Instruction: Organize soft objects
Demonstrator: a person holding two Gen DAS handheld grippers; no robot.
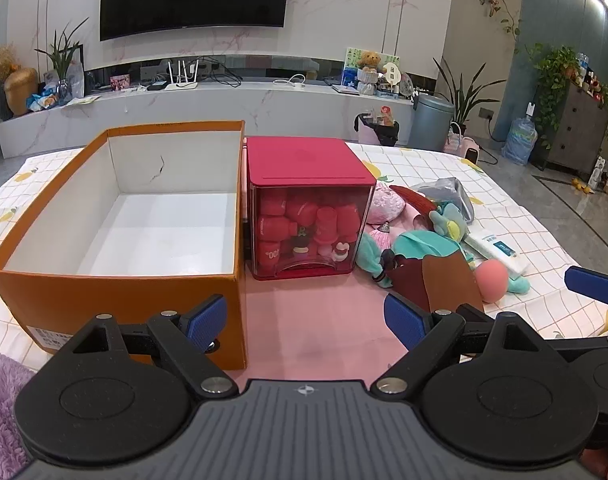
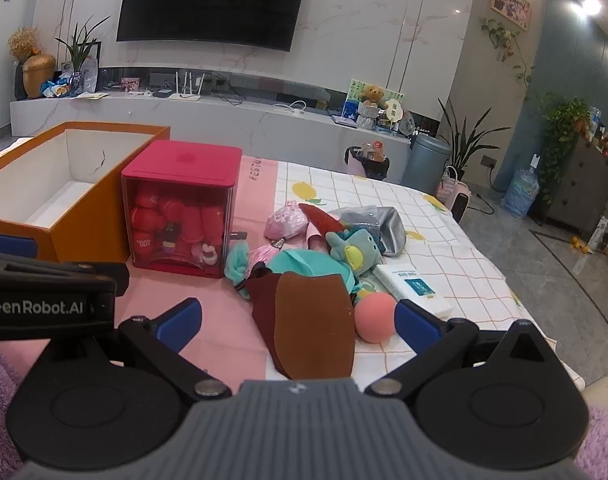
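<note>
A heap of soft things lies on the table: a brown felt piece [image 2: 313, 324], a pink foam ball [image 2: 375, 317], a teal plush toy [image 2: 343, 256], a pink pouch [image 2: 286, 220] and a grey pouch [image 2: 383, 224]. The heap also shows at the right of the left wrist view, with the brown felt piece [image 1: 443, 280] and the pink ball [image 1: 491, 282]. An empty orange box [image 1: 116, 284] stands at the left, white inside. My left gripper [image 1: 305, 322] is open over the pink mat, nothing between its fingers. My right gripper [image 2: 298, 320] is open, just short of the brown piece.
A red-lidded clear cube [image 1: 309, 216] filled with red items stands between the orange box and the heap. A white packet [image 2: 413, 290] lies beside the ball. A checked cloth [image 2: 443, 240] covers the table. Purple fluffy fabric [image 1: 0, 400] lies at the near edge.
</note>
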